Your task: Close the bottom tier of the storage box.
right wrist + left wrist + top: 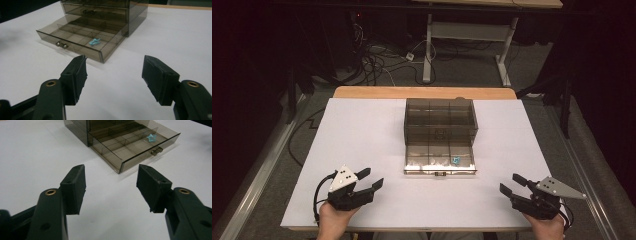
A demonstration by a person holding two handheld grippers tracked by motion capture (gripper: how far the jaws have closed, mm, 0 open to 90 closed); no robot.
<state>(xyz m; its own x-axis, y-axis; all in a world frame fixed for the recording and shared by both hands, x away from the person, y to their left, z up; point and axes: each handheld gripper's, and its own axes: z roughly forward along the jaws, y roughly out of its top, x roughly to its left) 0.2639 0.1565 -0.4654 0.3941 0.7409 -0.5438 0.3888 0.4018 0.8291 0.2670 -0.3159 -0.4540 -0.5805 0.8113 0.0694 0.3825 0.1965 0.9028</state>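
Note:
A smoky see-through drawer cabinet stands at the middle of the white table. Its bottom drawer is pulled out toward me, split into small compartments, with a small handle at the front. A tiny light-blue star-shaped piece lies in the drawer's front right compartment. My left gripper rests open at the near left of the table, nothing between its jaws. My right gripper rests open at the near right, also holding nothing.
The table's wooden far edge shows beyond the white surface. Cables and the legs of another desk lie on the floor behind. A metal rail runs along the floor at the left.

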